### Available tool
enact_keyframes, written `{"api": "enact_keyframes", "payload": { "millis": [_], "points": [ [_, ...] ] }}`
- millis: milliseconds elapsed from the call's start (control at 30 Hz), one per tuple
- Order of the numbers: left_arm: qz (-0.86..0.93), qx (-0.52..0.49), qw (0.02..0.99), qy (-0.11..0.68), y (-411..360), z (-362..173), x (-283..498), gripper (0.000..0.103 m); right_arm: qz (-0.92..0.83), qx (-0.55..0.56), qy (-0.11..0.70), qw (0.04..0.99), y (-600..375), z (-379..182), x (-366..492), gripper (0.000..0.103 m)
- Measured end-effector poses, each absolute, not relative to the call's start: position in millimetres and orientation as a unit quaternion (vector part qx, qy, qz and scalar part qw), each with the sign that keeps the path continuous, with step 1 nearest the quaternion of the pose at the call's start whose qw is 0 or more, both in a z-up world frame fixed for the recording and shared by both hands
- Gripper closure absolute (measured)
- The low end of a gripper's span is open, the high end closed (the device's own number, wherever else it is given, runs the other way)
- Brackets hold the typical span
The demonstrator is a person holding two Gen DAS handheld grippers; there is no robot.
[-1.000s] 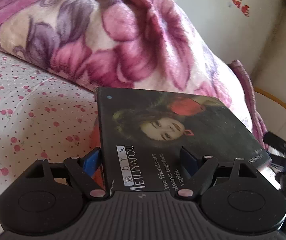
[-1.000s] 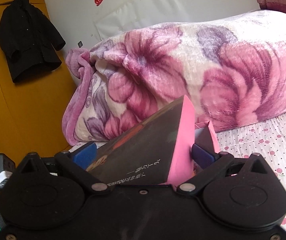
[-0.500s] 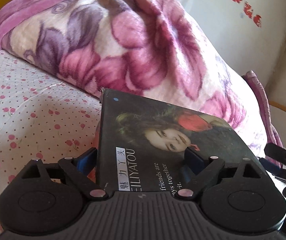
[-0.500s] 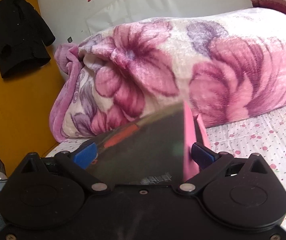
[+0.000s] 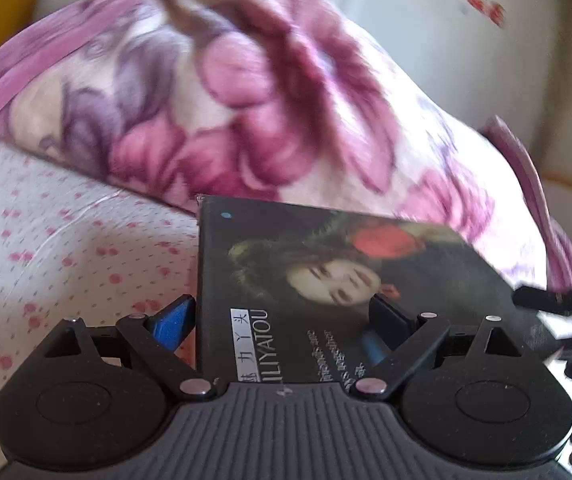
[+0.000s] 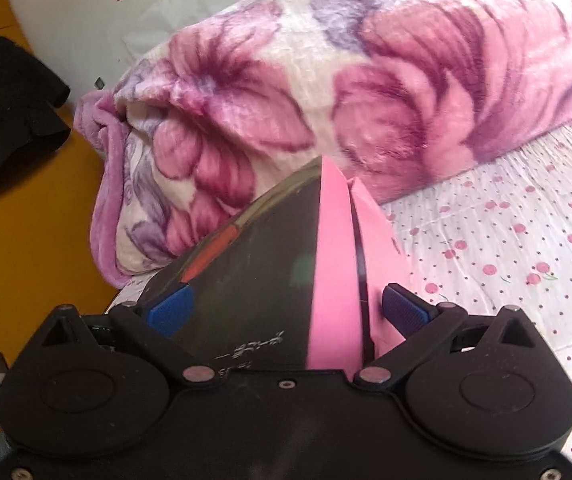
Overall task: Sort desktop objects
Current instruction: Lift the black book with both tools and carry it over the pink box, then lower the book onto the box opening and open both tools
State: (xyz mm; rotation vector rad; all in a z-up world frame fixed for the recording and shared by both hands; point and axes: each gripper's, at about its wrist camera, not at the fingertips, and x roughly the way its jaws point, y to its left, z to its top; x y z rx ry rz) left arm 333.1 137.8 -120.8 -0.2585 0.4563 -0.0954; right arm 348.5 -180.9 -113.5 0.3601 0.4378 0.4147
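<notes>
Clearly, both grippers share 1 object: a flat dark box (image 5: pixel 345 292) printed with a woman's portrait and the lettering "ILIYATOU", carried above the cherry-dotted bedsheet (image 5: pixel 66 248). In the left wrist view it fills the lower centre of the frame, its cover facing up. The left gripper (image 5: pixel 282 320) has its 2 blue pads set against the box, 1 at the left edge and 1 lying over the printed cover, so the jaws look clamped on it, though the exact contact under the right pad is hard to make out.

In the right wrist view the same box (image 6: pixel 246 292) sits in the lower centre, seen edge-on, with its pink side flaps (image 6: pixel 333 264) standing slightly apart. The right gripper (image 6: pixel 286 308) brackets it, 1 pad on the dark face and 1 just beside the pink flap; the jaws appear closed around the box.

Holding it from 2 opposite ends probably keeps the wide, thin box level and stops the loose flaps from gaping.

A pink and purple floral blanket (image 6: pixel 365 92) fills the upper half of both frames, and a black coat (image 6: pixel 10 100) hangs at the upper left against an orange panel. The box is not yet set down anywhere.
</notes>
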Motion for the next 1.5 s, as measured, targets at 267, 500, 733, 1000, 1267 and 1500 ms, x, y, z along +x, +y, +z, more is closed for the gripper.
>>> {"api": "enact_keyframes", "payload": {
  "millis": [267, 500, 733, 1000, 1267, 1500],
  "points": [
    [-0.04, -0.123, 0.966, 0.226, 134, -121, 336, 0.009, 0.2, 0.154, 0.212, 0.944, -184, -114, 348, 0.0],
    [-0.017, -0.04, 0.981, 0.19, 116, -111, 329, 0.009, 0.218, 0.087, 0.178, 0.956, -169, -107, 335, 0.0],
    [-0.053, -0.009, 0.978, 0.202, 99, -111, 331, 0.009, 0.268, 0.055, 0.221, 0.936, -146, -117, 340, 0.001],
    [-0.053, 0.045, 0.972, 0.223, 88, -113, 333, 0.009, 0.246, 0.041, 0.255, 0.934, -143, -119, 318, 0.001],
    [-0.039, 0.046, 0.967, 0.246, 80, -109, 328, 0.009, 0.223, 0.026, 0.288, 0.931, -140, -117, 291, 0.001],
    [-0.054, 0.053, 0.958, 0.276, 67, -105, 293, 0.008, 0.202, 0.013, 0.315, 0.927, -137, -116, 266, 0.001]
  ]
}}
